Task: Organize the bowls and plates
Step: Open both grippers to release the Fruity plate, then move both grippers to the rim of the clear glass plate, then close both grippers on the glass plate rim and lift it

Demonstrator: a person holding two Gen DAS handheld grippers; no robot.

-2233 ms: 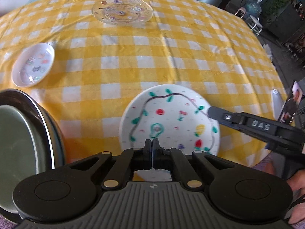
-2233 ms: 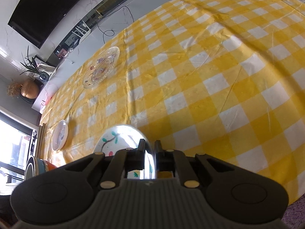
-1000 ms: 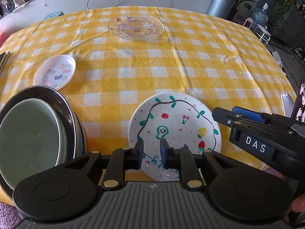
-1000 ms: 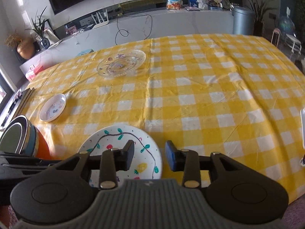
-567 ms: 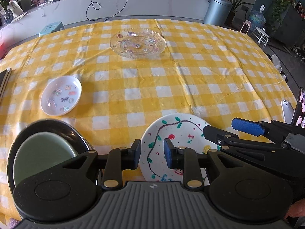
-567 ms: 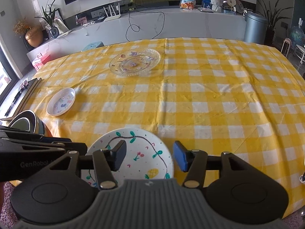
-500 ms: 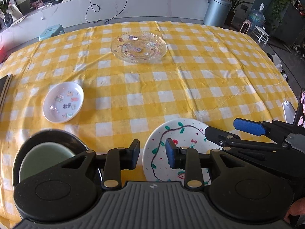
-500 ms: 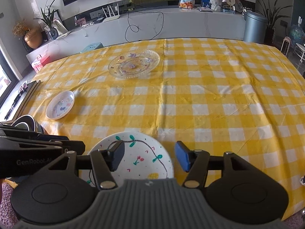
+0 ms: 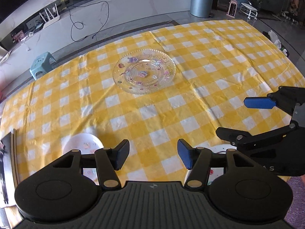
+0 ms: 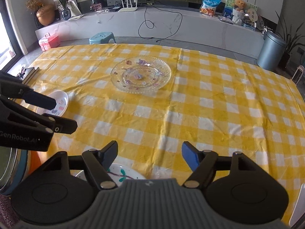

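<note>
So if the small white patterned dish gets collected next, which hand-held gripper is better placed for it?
Probably the left. The small white patterned dish sits just beyond the left hand-held gripper, on its left. From the right hand-held gripper, the dish lies far across the yellow checked tablecloth, behind the left one. Both have just been opening, empty.

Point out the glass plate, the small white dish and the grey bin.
glass plate (image 10: 141,74), right wrist view, centre.
small white dish (image 10: 62,103), right wrist view, inner face.
grey bin (image 9: 202,0), left wrist view, side wall.

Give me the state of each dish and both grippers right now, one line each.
Left gripper: open, nothing between its jaws.
Right gripper: open, empty.
Glass plate: flat on tablecloth, empty.
Small white dish: on tablecloth, empty.
Painted plate: on tablecloth, released.
</note>
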